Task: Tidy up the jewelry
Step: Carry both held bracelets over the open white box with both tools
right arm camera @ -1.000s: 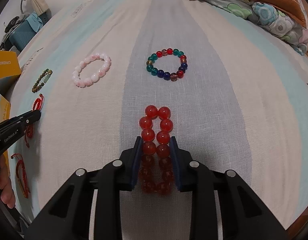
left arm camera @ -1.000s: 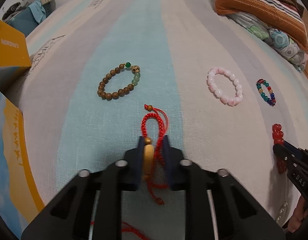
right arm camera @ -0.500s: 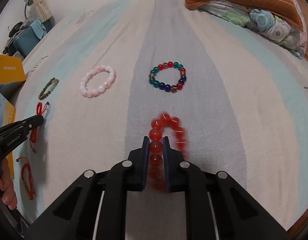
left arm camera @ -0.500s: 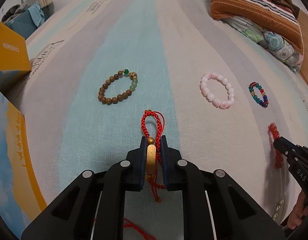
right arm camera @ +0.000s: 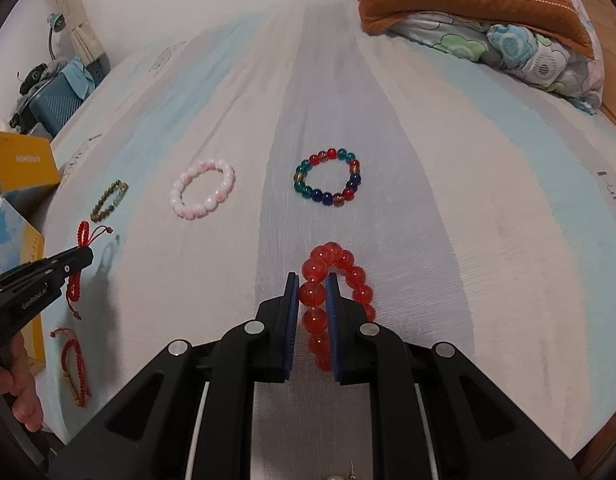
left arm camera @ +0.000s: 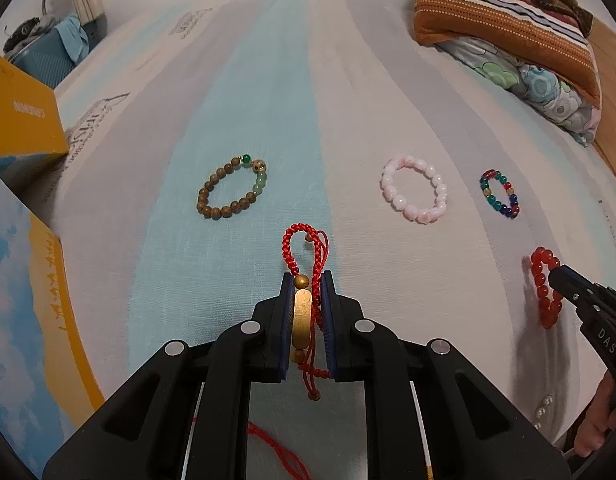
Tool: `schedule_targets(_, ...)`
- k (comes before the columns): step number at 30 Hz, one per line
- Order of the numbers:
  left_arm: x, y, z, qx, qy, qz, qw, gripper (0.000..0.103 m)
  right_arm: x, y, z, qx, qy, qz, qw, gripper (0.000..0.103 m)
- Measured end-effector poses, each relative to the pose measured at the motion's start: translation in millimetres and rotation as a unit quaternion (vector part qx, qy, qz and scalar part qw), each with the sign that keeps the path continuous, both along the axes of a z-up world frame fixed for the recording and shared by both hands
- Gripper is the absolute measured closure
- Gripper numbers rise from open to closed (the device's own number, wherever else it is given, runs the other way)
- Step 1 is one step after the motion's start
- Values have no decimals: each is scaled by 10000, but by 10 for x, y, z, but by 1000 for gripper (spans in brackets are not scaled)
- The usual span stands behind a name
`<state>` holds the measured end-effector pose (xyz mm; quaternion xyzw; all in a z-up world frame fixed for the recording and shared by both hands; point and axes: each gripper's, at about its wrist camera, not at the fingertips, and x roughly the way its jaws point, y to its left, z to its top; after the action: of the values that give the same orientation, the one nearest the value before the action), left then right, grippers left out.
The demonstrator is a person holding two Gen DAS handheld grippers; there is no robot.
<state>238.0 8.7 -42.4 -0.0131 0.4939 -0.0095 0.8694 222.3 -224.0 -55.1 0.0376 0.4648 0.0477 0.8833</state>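
Note:
My left gripper (left arm camera: 304,280) is shut on a red braided cord bracelet (left arm camera: 303,252) with a gold bar, lifted off the striped bedsheet (left arm camera: 267,100). My right gripper (right arm camera: 312,282) is shut on a red glass bead bracelet (right arm camera: 340,264), which hangs from the pads above the sheet. Both held bracelets also show from the other side: the red bead bracelet (left arm camera: 542,280) and the red cord bracelet (right arm camera: 83,234). Lying flat on the sheet are a brown wooden bead bracelet (left arm camera: 231,188), a pink bead bracelet (left arm camera: 414,194) and a multicoloured bead bracelet (right arm camera: 328,182).
Another red cord bracelet (right arm camera: 73,364) lies near the bed's left edge. Yellow and blue boxes (left arm camera: 19,128) stand at the left. Folded pillows and blankets (left arm camera: 508,32) are piled at the far right. A hand (right arm camera: 15,392) holds the left gripper.
Both grippers closed on their bracelets and rose off the sheet. The red bead bracelet, flat and straddled a second ago, now dangles from the right pads.

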Motion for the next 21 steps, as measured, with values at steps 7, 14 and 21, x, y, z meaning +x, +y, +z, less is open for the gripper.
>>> schedule_targets(7,-50,-29,190,14,-116,-16,9999,90,-42,-42,131,51,-83,-43,9999,91)
schedule_targets(14,-143,-30,404,20,-238,-54,9997,90,-99,-68,276,39,-168,-50,9998,91)
schedule_targets(21,-263,-7,624,18,-359,-107,9993,90,-152,-12,474,5,-251,-18,9997,91)
